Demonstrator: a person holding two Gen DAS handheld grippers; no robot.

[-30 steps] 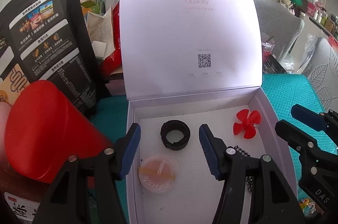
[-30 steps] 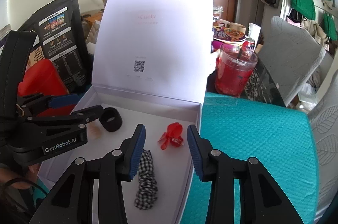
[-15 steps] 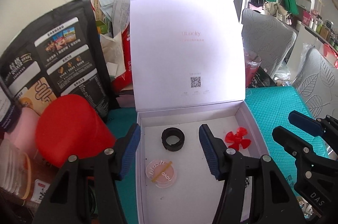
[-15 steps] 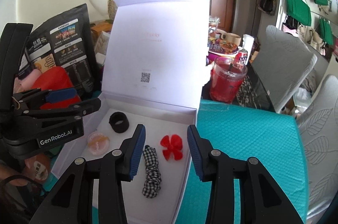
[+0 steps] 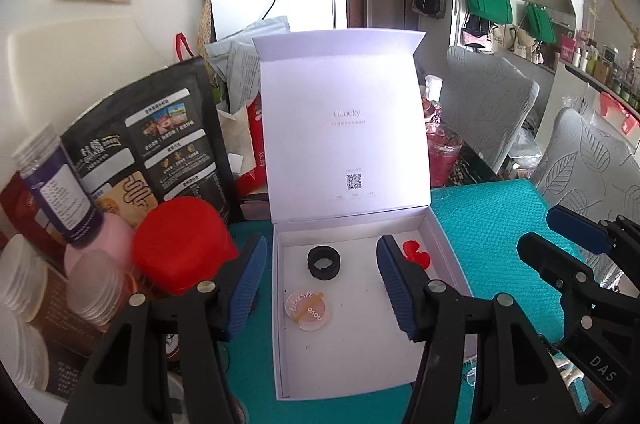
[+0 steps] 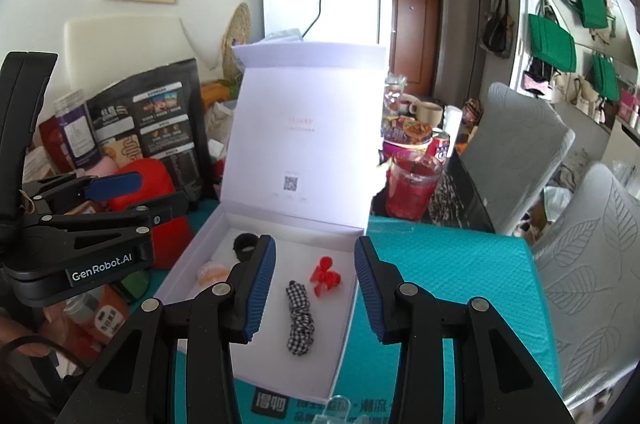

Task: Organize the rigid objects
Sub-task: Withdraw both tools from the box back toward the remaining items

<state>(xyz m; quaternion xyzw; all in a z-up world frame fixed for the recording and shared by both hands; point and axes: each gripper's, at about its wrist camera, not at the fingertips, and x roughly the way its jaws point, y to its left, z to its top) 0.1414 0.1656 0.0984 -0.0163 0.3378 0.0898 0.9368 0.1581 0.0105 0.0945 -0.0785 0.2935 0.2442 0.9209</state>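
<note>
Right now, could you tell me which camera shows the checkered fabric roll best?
The right wrist view: the checkered fabric roll lies fully visible inside the white box. In the left wrist view I cannot spot it; a finger of the left hand-held gripper probably covers it.

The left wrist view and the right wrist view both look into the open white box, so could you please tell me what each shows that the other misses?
Only the left wrist view shows the lettering on the round pink disc. Only the right wrist view shows the checked fabric band and the whole red propeller. Both show the white box, the black ring, and both grippers open and empty: left gripper, right gripper.
</note>
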